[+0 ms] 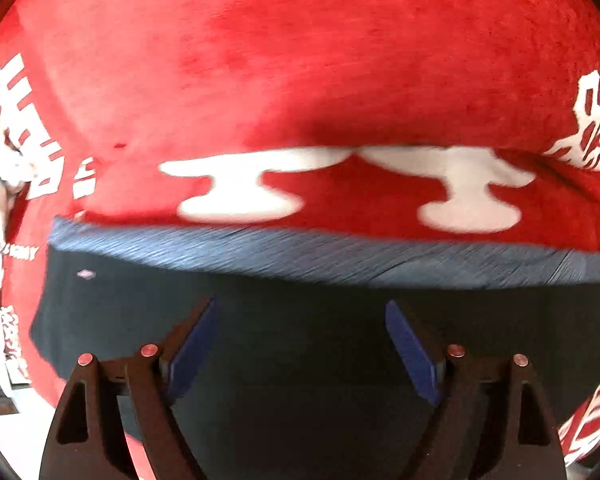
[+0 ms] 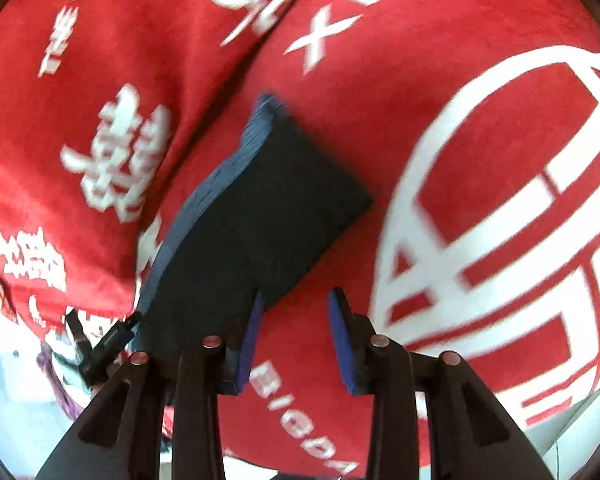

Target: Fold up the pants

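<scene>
dark pants [image 2: 260,208] folded, on red cloth [image 2: 380,120]

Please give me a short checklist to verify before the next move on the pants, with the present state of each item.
1. Left gripper open, nothing between its pads: ok.
2. Right gripper open, clear of the pants: ok, only red cloth shows between its pads.
3. Pants lie as a folded, layered bundle on the cloth: ok, stacked edges show in both views.
4. Folded edges aligned: cannot tell, the views are blurred.
5. Whole bundle in view, no loose leg hanging out: cannot tell, the left wrist view cuts it off.
6. Cloth flat under the pants: not ok, a ridge runs beside them.
</scene>
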